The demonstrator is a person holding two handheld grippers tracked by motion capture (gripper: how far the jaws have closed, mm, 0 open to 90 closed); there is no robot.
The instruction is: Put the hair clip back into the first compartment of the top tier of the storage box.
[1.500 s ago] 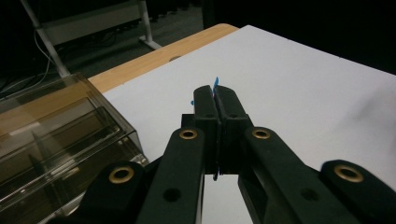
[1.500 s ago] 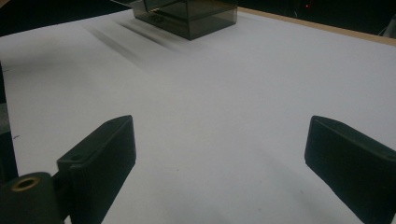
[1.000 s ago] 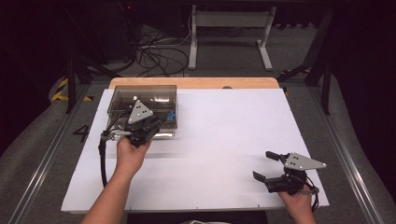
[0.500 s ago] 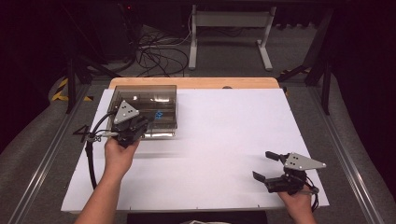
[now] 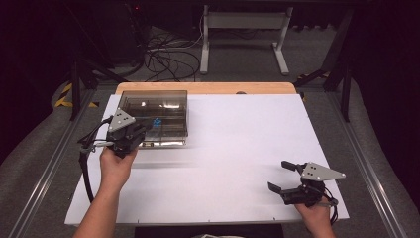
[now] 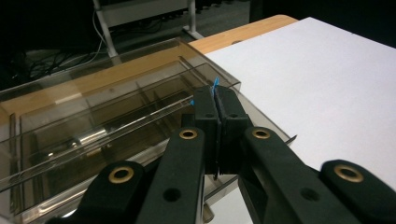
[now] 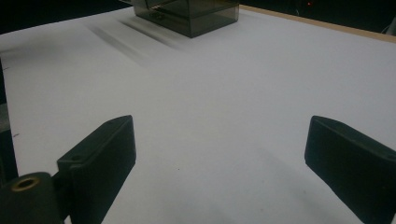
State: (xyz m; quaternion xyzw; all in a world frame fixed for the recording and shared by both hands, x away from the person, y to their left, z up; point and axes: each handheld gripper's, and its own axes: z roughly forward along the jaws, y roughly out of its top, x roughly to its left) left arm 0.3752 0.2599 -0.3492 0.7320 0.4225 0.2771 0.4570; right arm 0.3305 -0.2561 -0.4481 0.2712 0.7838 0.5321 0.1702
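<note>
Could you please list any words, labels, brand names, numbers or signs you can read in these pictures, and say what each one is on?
None can be read: no writing shows on the clear plastic box, the white sheet, the left gripper or the right gripper.
The yellow-and-black hazard stripes on the floor are a marking without words.

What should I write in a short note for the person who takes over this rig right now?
Left gripper: shut on a small blue piece, held above the near edge of the clear compartment box.
Right gripper: open, holding nothing, over the white sheet at the near right.
Done: the blue piece is gripped.
Left: where it goes is not clear from the views; probably carry it on and set it down.
</note>
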